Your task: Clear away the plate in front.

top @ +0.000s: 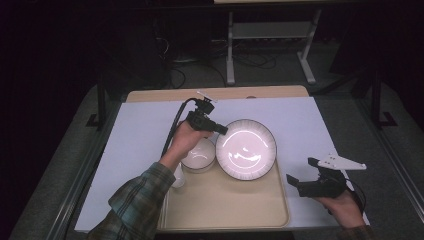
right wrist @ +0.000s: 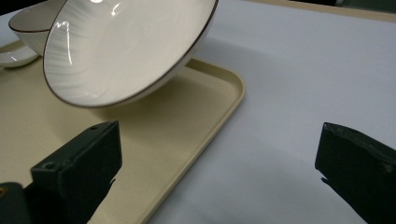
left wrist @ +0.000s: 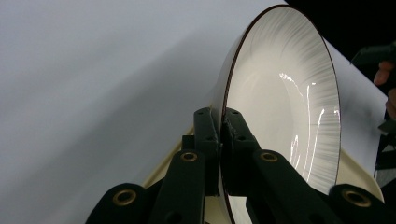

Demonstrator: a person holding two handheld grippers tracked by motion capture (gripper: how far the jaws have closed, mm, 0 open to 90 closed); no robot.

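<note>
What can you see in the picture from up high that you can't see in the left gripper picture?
The high view alone shows the small white bowl, the person's plaid sleeve and the open right gripper.

The left gripper view alone shows, close up, the left gripper with its black jaws pinched on the rim.

Both show the big white ribbed plate with a dark rim, tilted above the beige plastic tray.

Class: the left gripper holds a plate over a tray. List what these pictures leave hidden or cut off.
- Plate underside: high view, faces away.
- Small dish: high view, sleeve covers part.
- Bowl: right gripper view, plate hides most.
- Tray near side: right gripper view, cut by edge.
</note>
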